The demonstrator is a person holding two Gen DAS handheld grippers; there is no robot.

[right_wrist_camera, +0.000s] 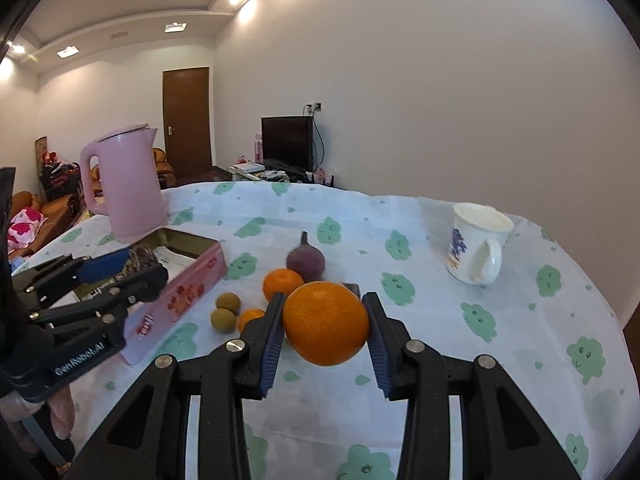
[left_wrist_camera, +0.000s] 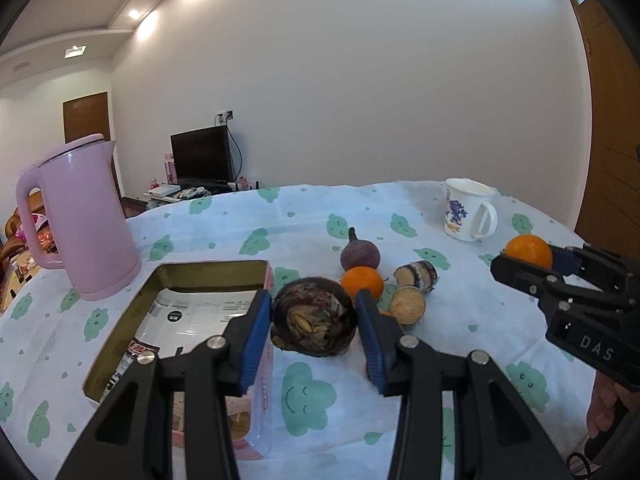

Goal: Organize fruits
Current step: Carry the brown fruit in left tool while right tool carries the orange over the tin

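Tongs: left tongs (left_wrist_camera: 314, 340) pinch dark brown fruit (left_wrist_camera: 314, 322) by tin (left_wrist_camera: 208, 268); right tongs (right_wrist_camera: 326, 338) pinch orange (right_wrist_camera: 326, 322).

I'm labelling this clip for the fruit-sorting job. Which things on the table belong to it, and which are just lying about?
Part of the job:
- large orange, held in the right gripper
- dark brown fruit, held in the left gripper
- small orange
- purple fruit
- two small brown fruits
- open tin

Lying about:
- pink kettle
- white mug
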